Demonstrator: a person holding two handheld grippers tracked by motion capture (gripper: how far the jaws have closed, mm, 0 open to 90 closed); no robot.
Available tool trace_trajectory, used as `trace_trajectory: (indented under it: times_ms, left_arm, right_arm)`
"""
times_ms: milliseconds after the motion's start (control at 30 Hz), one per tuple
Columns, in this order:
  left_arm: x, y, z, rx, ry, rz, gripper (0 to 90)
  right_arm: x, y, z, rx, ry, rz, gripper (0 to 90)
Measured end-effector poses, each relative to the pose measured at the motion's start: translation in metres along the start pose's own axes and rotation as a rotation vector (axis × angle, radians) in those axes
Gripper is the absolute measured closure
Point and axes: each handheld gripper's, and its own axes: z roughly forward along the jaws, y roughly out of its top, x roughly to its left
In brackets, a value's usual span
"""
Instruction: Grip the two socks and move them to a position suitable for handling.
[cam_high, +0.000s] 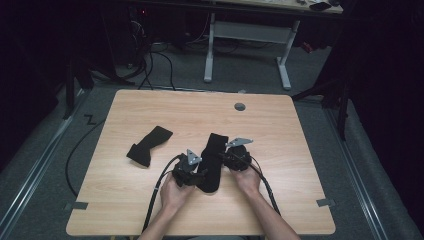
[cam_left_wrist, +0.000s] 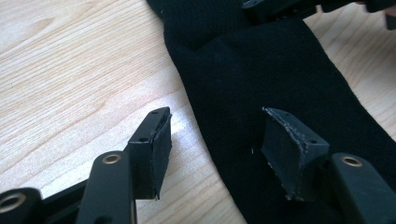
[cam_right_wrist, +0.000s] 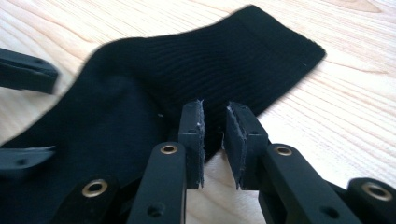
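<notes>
A long black sock (cam_high: 212, 160) lies flat on the wooden table (cam_high: 150, 107), cuff pointing away from the person. My left gripper (cam_high: 199, 177) is at the sock's left edge near the toe. Its jaws stand wide open (cam_left_wrist: 218, 135), one pad (cam_left_wrist: 156, 149) over bare wood, the other pad (cam_left_wrist: 285, 149) over the sock (cam_left_wrist: 252, 65). My right gripper (cam_high: 225, 159) is at the sock's right edge. Its jaws (cam_right_wrist: 215, 116) are close together with a narrow gap, and the edge of the ribbed sock (cam_right_wrist: 187, 65) lies just in front of that gap.
A second black sock (cam_high: 149, 145), folded and crumpled, lies to the left on the table. A round cable hole (cam_high: 240, 106) is near the far edge. Beyond the table stand a white desk frame (cam_high: 247, 35) and floor cables (cam_high: 160, 60).
</notes>
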Motion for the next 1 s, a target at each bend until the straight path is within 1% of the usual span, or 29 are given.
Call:
trace_trajectory:
  times_ms: [67, 133, 200, 233, 300, 333, 367, 400, 433, 500, 533, 600, 633, 667, 700, 733, 767, 800, 833, 867, 900, 933, 967, 1000]
  left_arm:
    - [0.0, -0.001, -0.001, -0.004, -0.003, -0.003, 42.3]
    - [0.0, -0.001, -0.001, -0.002, -0.004, -0.003, 42.2]
    - [0.0, -0.001, -0.001, -0.002, -0.003, -0.002, 42.2]
    - [0.0, -0.001, -0.001, -0.003, -0.003, -0.002, 42.2]
    - [0.0, -0.002, -0.001, -0.005, -0.003, -0.002, 42.0]
    - [0.0, -0.002, -0.001, -0.006, -0.003, -0.002, 42.0]
    - [0.0, -0.002, -0.001, -0.006, -0.004, -0.002, 41.9]
    - [0.0, -0.002, -0.001, -0.007, -0.004, -0.003, 41.8]
    - [0.0, -0.002, -0.001, -0.008, -0.004, -0.003, 41.7]
    - [0.0, -0.002, 0.0, -0.011, -0.005, -0.002, 41.6]
    - [0.0, -0.002, 0.0, -0.012, -0.005, -0.002, 41.6]
    - [0.0, -0.002, 0.0, -0.013, -0.005, -0.002, 41.5]
    - [0.0, -0.002, 0.0, -0.014, -0.006, -0.003, 41.5]
    - [0.0, -0.002, 0.0, -0.014, -0.006, -0.003, 41.4]
    - [0.001, -0.002, 0.0, -0.013, -0.007, 0.0, 41.4]
    - [0.0, -0.002, -0.001, -0.011, -0.006, -0.005, 41.4]
    - [0.0, -0.002, -0.002, -0.003, -0.007, -0.004, 41.6]
    - [0.0, -0.002, -0.002, -0.003, -0.007, -0.004, 41.7]
    - [0.0, -0.001, -0.003, 0.008, 0.001, 0.005, 41.6]
    - [0.0, -0.001, -0.003, 0.008, 0.001, 0.005, 41.6]
    - [0.001, -0.002, -0.002, 0.003, -0.006, -0.008, 41.4]
    - [0.001, -0.002, -0.002, 0.003, -0.006, -0.008, 41.5]
    - [0.002, -0.001, -0.001, -0.002, -0.003, -0.015, 41.5]
    - [0.002, -0.001, -0.001, 0.0, -0.003, -0.014, 41.5]
  right_arm:
    - [-0.003, 0.0, 0.002, 0.001, -0.004, 0.008, 76.8]
    - [-0.007, 0.003, 0.004, 0.003, -0.016, 0.026, 76.8]
    - [-0.01, 0.007, 0.007, 0.013, -0.039, 0.018, 76.8]
    - [-0.011, 0.01, 0.009, 0.016, -0.062, 0.009, 76.3]
    - [-0.012, 0.011, 0.01, 0.012, -0.068, 0.011, 75.9]
    - [-0.015, 0.012, 0.01, 0.012, -0.072, 0.025, 74.8]
    - [-0.015, 0.012, 0.006, -0.003, -0.06, 0.043, 72.6]
    - [-0.014, 0.012, 0.003, -0.014, -0.048, 0.046, 71.9]
    - [-0.01, 0.01, -0.003, -0.033, -0.029, 0.035, 71.1]
    - [-0.003, 0.009, -0.011, -0.037, -0.011, 0.007, 70.4]
    - [0.001, 0.008, -0.013, -0.037, 0.001, -0.007, 70.2]
    - [0.006, 0.008, -0.014, -0.024, 0.016, -0.018, 69.5]
    - [0.007, 0.007, -0.012, -0.017, 0.016, -0.027, 69.0]
    - [0.007, 0.007, -0.012, -0.017, 0.016, -0.027, 69.0]
    - [0.007, 0.007, -0.008, -0.004, 0.013, -0.024, 68.3]
    - [0.001, 0.007, 0.003, 0.033, -0.008, -0.009, 66.0]
    - [-0.002, 0.007, 0.005, 0.028, -0.01, 0.0, 65.9]
    - [-0.002, 0.007, 0.005, 0.028, -0.01, 0.0, 65.9]
    - [-0.009, 0.011, 0.009, 0.016, -0.031, 0.034, 65.0]
    - [-0.009, 0.011, 0.009, 0.016, -0.031, 0.034, 65.0]
    - [-0.01, 0.013, 0.007, 0.008, -0.039, 0.033, 64.4]
    - [-0.01, 0.013, 0.007, 0.008, -0.039, 0.033, 64.4]
    - [-0.01, 0.013, 0.004, -0.004, -0.031, 0.035, 64.3]
    - [-0.005, 0.011, -0.005, -0.036, -0.004, 0.033, 63.8]
